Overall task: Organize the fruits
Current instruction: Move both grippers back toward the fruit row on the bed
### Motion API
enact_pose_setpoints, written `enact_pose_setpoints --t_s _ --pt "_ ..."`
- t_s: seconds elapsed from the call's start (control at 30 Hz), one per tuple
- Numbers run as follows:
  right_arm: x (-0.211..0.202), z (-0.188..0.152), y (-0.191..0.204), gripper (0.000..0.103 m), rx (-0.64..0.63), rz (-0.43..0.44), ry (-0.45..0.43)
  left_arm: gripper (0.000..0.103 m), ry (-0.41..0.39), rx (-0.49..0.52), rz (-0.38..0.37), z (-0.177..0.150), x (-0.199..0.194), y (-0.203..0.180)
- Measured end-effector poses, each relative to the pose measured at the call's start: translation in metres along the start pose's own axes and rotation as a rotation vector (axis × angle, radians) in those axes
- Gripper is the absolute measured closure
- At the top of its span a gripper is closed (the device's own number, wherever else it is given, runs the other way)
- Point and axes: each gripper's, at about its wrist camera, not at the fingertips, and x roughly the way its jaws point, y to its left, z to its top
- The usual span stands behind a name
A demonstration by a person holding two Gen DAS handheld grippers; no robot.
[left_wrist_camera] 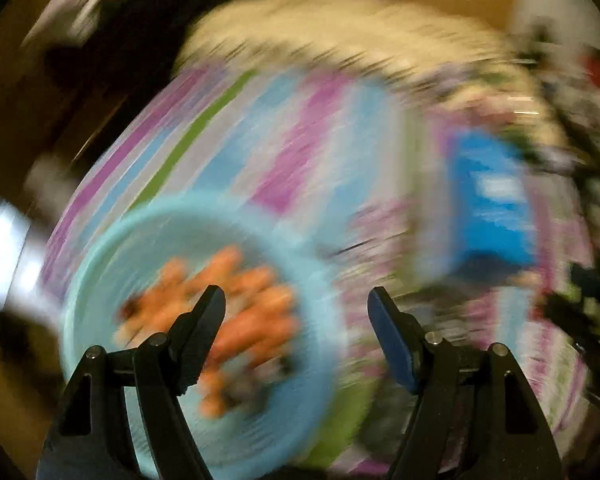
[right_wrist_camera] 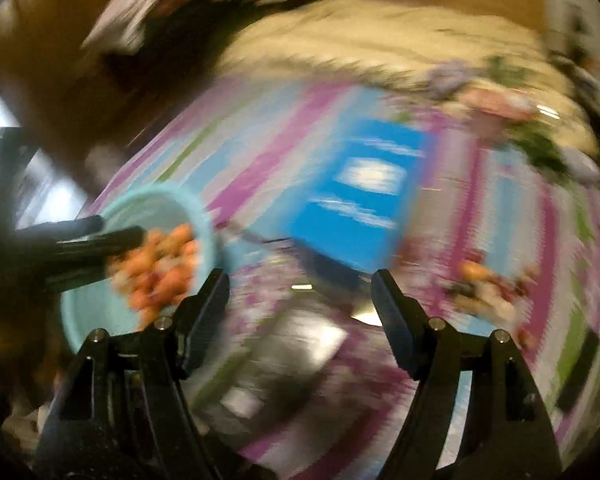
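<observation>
Clearly both the left gripper and right gripper gape wide, empty. Orange fruits sit piled in the blue bowl, just ahead-left of the left claw; stray fruit lies nearer the right claw, ahead-right
</observation>
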Motion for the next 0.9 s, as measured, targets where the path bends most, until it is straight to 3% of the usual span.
enact_pose_setpoints --t_s 0.07,0.13,0.2,0.33,0.4,0.53,0.63,0.73,0.9 --pt "-0.015 -0.024 -0.041 0.020 0.097 -0.091 -0.051 0.026 -0.092 0.131 -0.136 -0.003 -0.017 -0.062" --pt "-0.023 -0.052 -0.085 0.020 0.185 -0.189 -0.065 0.019 -0.107 0.208 -0.235 -0.013 -0.019 -0.109" --pt "-0.025 -0.078 -0.122 0.020 0.255 -0.255 -0.042 0.014 -0.072 0.270 -0.352 -0.031 -0.008 -0.162" --pt "-0.018 -0.131 -0.193 0.020 0.374 -0.346 0.011 0.014 0.058 0.301 -0.451 -0.076 0.047 -0.234" --pt "-0.013 -0.148 -0.215 0.020 0.425 -0.359 0.027 0.014 0.115 0.263 -0.435 -0.093 0.083 -0.252" --pt "-0.003 -0.181 -0.248 0.020 0.480 -0.368 0.045 0.014 0.164 0.191 -0.297 -0.117 0.150 -0.263" --pt "0.005 -0.192 -0.254 0.020 0.456 -0.355 0.034 0.004 0.129 0.174 -0.212 -0.125 0.175 -0.264" --pt "0.014 -0.201 -0.260 0.020 0.444 -0.345 0.011 0.002 0.118 0.172 -0.141 -0.126 0.196 -0.264" --pt "0.029 -0.203 -0.262 0.020 0.430 -0.320 -0.023 0.000 0.097 0.168 -0.119 -0.125 0.213 -0.259"
